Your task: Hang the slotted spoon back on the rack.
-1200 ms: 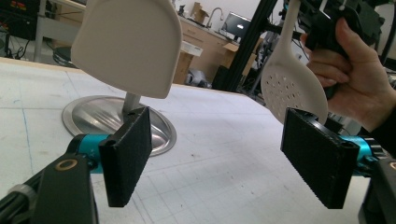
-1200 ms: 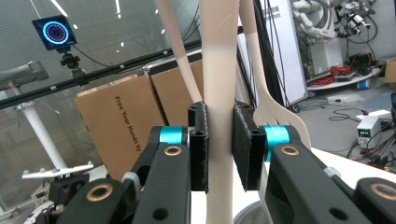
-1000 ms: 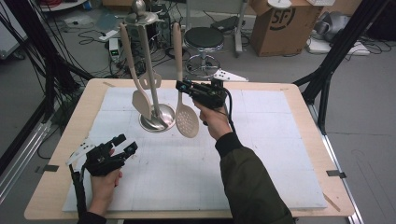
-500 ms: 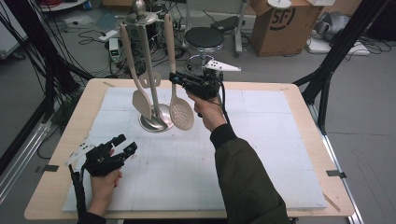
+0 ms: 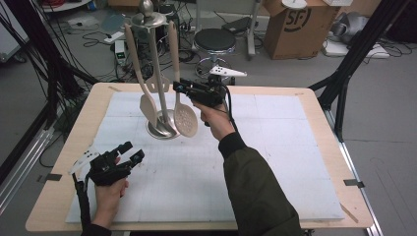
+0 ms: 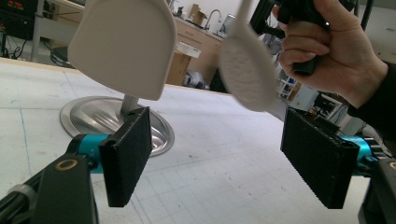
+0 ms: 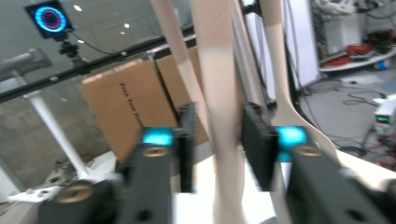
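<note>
Right tongs (image 5: 180, 87) just opening, apart around skimmer (image 5: 186, 119) handle, not pressing; left tongs (image 5: 129, 153) apart, idle. Light, stiff, probably slippery; grip mid-handle.

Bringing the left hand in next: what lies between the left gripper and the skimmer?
Nothing but bare mat, as the high view shows between the left gripper and the skimmer; the left gripper view shows that same stretch bare.
</note>
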A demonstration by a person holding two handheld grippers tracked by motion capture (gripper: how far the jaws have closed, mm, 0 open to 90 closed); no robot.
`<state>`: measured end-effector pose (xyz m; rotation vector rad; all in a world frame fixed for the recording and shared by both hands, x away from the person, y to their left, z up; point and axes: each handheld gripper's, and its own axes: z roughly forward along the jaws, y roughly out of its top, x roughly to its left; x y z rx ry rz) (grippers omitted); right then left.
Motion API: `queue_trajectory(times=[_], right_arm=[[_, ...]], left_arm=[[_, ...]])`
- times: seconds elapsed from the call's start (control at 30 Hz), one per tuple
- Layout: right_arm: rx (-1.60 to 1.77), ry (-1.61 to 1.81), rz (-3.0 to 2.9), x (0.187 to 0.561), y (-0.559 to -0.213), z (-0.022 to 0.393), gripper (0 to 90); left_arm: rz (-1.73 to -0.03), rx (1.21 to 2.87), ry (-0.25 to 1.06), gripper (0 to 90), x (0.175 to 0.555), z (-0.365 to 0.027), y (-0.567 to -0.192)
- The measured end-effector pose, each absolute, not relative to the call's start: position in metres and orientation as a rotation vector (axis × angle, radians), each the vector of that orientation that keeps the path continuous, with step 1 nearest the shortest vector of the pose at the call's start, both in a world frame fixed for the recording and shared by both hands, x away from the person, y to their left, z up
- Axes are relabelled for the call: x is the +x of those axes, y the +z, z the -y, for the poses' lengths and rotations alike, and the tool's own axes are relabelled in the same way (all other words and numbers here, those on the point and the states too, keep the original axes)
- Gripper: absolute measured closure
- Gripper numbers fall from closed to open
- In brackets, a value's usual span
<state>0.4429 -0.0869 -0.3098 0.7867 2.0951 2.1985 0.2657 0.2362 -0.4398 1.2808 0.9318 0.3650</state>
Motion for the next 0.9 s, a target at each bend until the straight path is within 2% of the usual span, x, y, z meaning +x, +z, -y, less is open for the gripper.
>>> queue_trajectory(times=[0.17,0.6,0.9], right_arm=[[0.862,2.131,-2.116,0.444,-0.314,0.091,40.8],[0.863,2.159,-2.068,0.429,-0.321,0.115,30.6],[0.865,2.127,-2.053,0.410,-0.333,0.152,28.9]], left_arm=[[-0.926,1.285,0.364,25.4,0.266,-0.235,-0.440],[-0.888,1.272,0.355,25.4,0.267,-0.231,-0.438],[-0.883,1.273,0.363,25.4,0.271,-0.227,-0.437]])
